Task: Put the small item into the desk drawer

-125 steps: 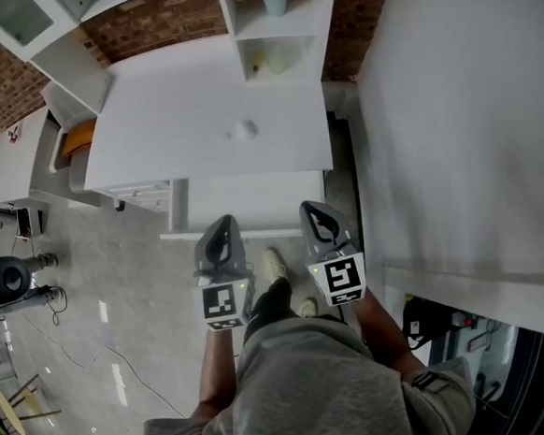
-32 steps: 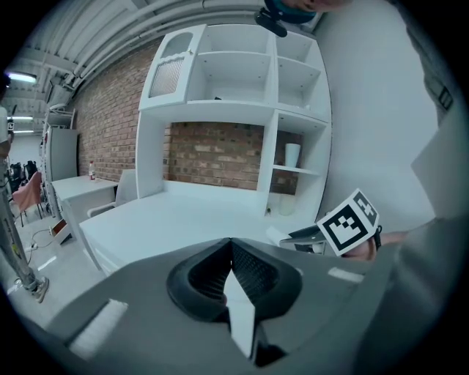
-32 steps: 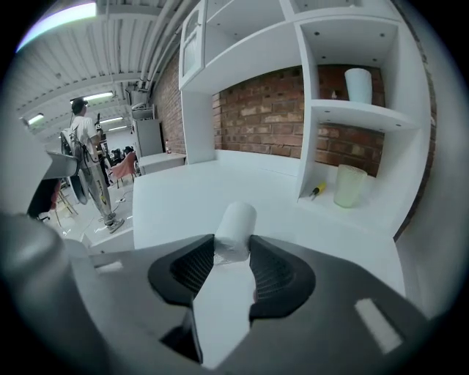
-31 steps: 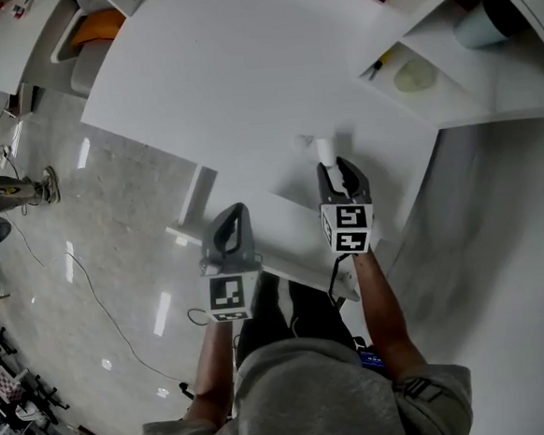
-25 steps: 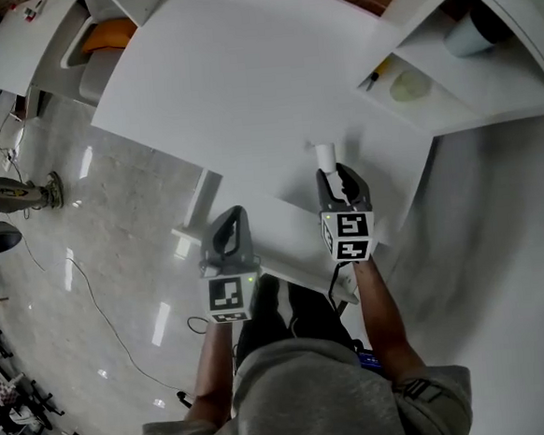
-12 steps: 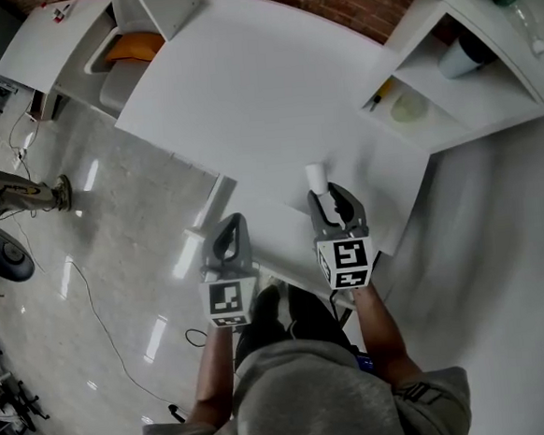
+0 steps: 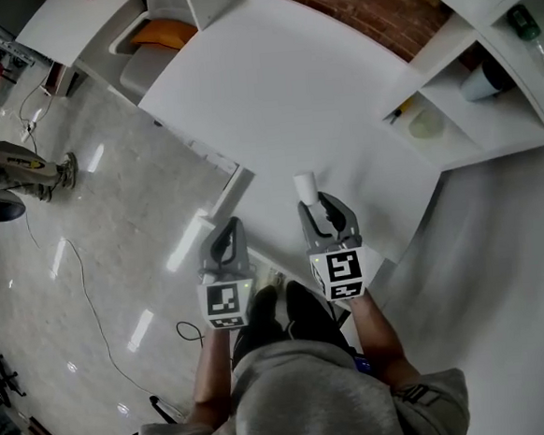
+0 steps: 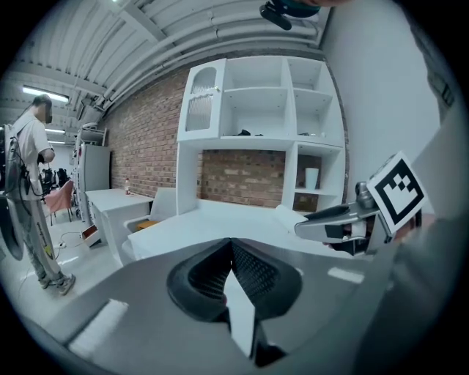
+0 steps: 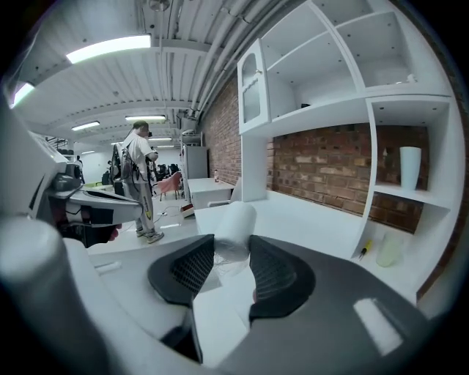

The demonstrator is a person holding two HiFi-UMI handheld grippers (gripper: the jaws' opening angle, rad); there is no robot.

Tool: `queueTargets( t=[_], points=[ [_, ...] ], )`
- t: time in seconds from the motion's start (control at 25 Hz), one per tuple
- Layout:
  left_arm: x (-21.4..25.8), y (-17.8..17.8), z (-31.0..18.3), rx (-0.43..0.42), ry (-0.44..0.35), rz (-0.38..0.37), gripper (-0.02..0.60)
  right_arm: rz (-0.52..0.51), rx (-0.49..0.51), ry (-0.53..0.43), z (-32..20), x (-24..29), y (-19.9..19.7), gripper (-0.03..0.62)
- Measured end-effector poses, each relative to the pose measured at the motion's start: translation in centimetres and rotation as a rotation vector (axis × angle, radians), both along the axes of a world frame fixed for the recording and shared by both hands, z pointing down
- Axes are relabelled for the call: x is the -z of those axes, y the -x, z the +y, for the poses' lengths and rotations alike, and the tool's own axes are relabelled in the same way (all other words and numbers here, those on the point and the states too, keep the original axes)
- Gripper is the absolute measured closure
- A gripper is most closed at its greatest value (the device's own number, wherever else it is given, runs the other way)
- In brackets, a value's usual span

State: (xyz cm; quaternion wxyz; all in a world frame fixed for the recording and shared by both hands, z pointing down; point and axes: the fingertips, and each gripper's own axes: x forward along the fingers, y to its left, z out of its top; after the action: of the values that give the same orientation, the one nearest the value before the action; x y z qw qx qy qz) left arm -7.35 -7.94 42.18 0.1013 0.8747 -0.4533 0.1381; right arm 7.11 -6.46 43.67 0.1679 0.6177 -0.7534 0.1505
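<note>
Grip confirmed on the right gripper [image 9: 229, 253]: its two black ribbed jaws pinch a small white cylindrical roll [image 9: 234, 218] by its lower end. The roll's free end pokes up past the fingertips and leans a touch toward the right of that gripper's view. In the head view the roll sits at frame centre, just above the right gripper's tips, over the near edge of the wide white desk top [image 7: 281, 89]. It is clear of the surface, carried in the air.

Over to the left gripper [image 8: 231, 247]: jaws pressed together, tips meeting in a point, nothing between them. In the head view it sits just left of the right gripper and slightly lower in the frame. The two are side by side and apart, both aimed up the frame toward the desk. From the left gripper's own view, the right gripper reaches in from the right edge with its square-marker cube showing.

Upper right of the head view, the white shelf unit [image 7: 489, 120] holds a pale cup [image 7: 482, 80], a pale green round container [image 7: 425, 124] and a yellow-handled tool [image 7: 399, 113] lying beside it. A red brick wall [image 7: 368, 3] runs behind the desk. Upper left, an orange object [image 7: 162, 33] rests in a white bin. A glossy grey floor [image 7: 98, 272] fills the left side. A person [image 8: 29, 190] stands far off at the left edge of the left gripper view.
</note>
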Motion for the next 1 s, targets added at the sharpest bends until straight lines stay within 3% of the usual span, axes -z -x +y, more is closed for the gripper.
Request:
queueTargets(
  t=[0.6,1.0],
  points=[
    [-3.6,7.5,0.1,0.172,0.057,-0.009,0.569,0.002,0.246,0.085,-1.7,-5.4,9.1,0.437],
    [-7.3,9.3,0.4,0.228,0.127,-0.014,0.569,0.0,0.342,0.188,-2.2,-10.8,12.1,0.437]
  ],
)
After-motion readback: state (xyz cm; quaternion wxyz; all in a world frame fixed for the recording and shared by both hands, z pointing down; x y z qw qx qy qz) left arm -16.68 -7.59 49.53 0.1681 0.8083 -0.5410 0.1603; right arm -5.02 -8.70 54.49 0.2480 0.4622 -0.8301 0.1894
